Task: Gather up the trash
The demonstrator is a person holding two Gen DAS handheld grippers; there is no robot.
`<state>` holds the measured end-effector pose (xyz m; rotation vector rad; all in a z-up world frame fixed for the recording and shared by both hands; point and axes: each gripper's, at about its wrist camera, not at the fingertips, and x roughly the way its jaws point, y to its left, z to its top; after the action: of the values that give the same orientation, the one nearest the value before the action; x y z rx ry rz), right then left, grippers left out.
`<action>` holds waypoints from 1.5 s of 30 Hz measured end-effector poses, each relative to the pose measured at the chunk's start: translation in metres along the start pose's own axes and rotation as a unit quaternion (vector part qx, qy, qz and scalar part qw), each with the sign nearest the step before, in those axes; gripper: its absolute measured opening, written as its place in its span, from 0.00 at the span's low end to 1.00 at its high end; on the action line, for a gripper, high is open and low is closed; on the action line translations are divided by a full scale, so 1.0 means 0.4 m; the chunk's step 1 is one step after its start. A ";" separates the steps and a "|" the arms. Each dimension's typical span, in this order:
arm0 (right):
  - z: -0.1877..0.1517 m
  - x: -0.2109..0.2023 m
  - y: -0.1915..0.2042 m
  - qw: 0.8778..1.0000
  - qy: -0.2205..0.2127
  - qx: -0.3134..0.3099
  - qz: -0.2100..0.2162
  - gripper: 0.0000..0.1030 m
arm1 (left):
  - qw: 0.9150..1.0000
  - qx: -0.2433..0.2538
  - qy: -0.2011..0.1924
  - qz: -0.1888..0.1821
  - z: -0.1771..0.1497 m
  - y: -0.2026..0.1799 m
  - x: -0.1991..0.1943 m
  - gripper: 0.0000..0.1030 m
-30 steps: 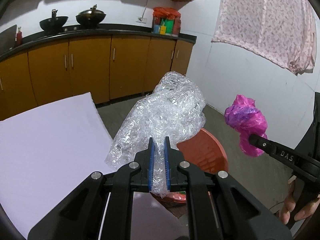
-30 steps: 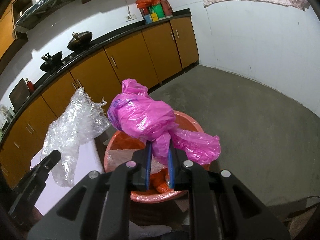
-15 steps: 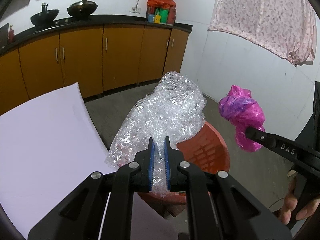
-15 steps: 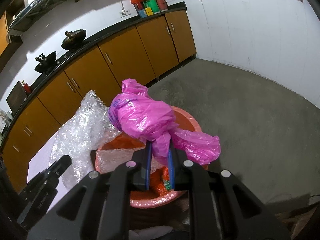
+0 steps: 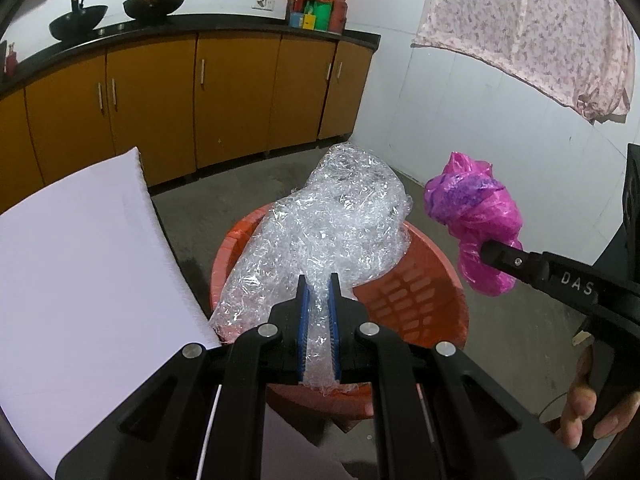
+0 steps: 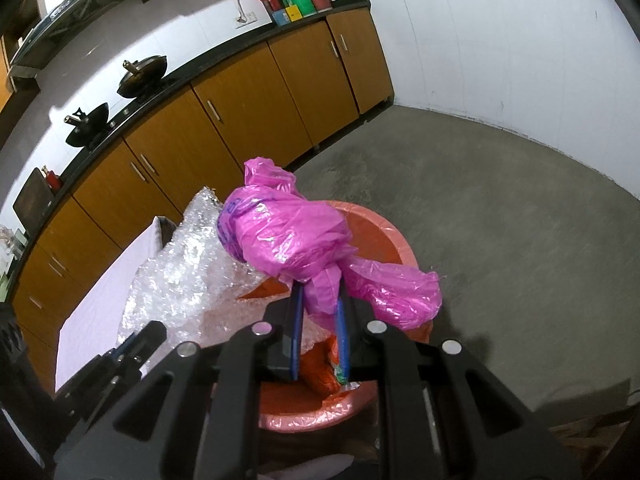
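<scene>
Both our grippers hold trash over the round orange plastic bin (image 5: 424, 300).

Our left gripper (image 5: 319, 284) clamps crumpled clear bubble wrap (image 5: 332, 220); our right gripper (image 6: 320, 300) pinches a knotted pink plastic bag (image 6: 288, 240). A white foam board (image 5: 80, 264) lies left, brown cabinets (image 5: 236, 96) far behind.

Orange bin (image 5: 424, 292): interior mostly hidden under bubble wrap (image 5: 328, 232) in left view; near rim hidden behind left gripper (image 5: 319, 280). In right view, pink bag (image 6: 292, 240) covers the bin (image 6: 384, 232) centre; items at its bottom only partly visible, unidentifiable. White board (image 5: 80, 272) beside the bin is cut by frame edge.
</scene>
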<state>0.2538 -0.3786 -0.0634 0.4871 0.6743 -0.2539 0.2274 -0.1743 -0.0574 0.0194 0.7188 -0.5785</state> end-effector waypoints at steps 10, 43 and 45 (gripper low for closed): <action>0.008 0.017 -0.019 1.000 -0.006 0.020 0.011 0.15 | 1.000 0.003 0.011 -0.008 0.003 0.000 0.041 0.09; -0.059 -0.205 0.059 0.984 -0.146 -0.081 -0.056 0.94 | 0.996 -0.008 -0.071 0.053 -0.018 0.069 -0.151 0.89; -0.087 -0.248 0.085 0.978 -0.174 -0.100 -0.058 0.96 | 0.993 -0.005 -0.091 0.077 -0.030 0.078 -0.200 0.93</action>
<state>0.1728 -0.3249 -0.0106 0.2017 0.3798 -0.3682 0.1873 -0.1059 -0.0220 0.0119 0.5372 -0.4219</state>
